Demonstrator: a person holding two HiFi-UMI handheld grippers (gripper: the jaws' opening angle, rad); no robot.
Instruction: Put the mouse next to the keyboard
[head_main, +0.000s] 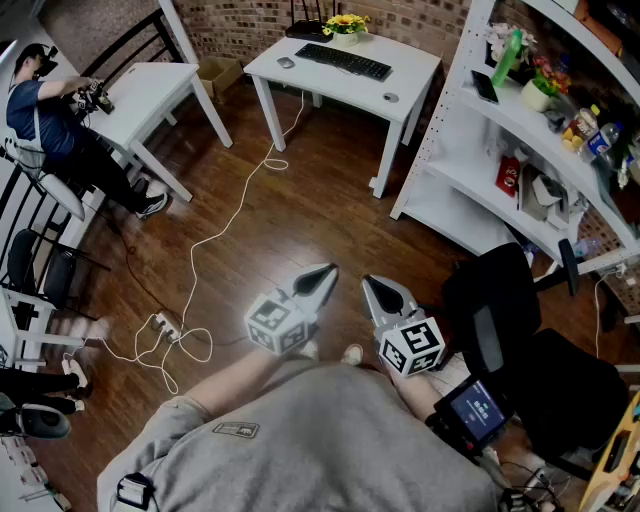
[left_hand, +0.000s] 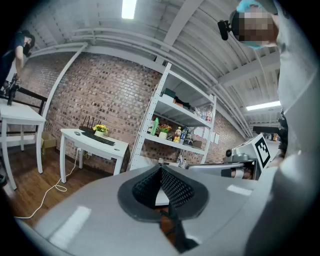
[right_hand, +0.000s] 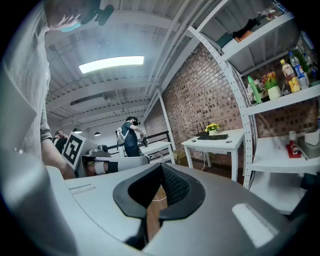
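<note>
Left gripper (head_main: 325, 272): jaws pressed together, nothing between them, held level in front of my body over the brown wooden floor (head_main: 300, 190). Right gripper (head_main: 372, 285): likewise closed and empty, just beside the left one.

Task items, read left to right on the white rectangular table (head_main: 415, 75) at the far brick wall:
- A small grey oval mouse (head_main: 286, 62) lies near the table's left edge. I take it for the mouse by its shape only.
- The long black keyboard (head_main: 343, 61) runs along the middle of the top. Its left end is near the mouse, with a gap between them.
- A pot of yellow flowers (head_main: 346, 24) stands at the back edge.
- A small round thing (head_main: 390, 97) sits towards the front right corner, and I cannot identify it.

Step in hand: approach. I stand well apart from the table and nothing is grasped. The next move, in my judgement, calls for walking to the table past the white cable (head_main: 225, 225) trailing on the floor. One gripper must then be opened over the mouse.

Limits of inspection: both gripper views show the table far off, with its items too small to read. Whether the mouse has a cord cannot be made out. The white shelving unit (head_main: 470, 190) and the black office chair (head_main: 500, 320) on the right are cut off at the frame edge.
</note>
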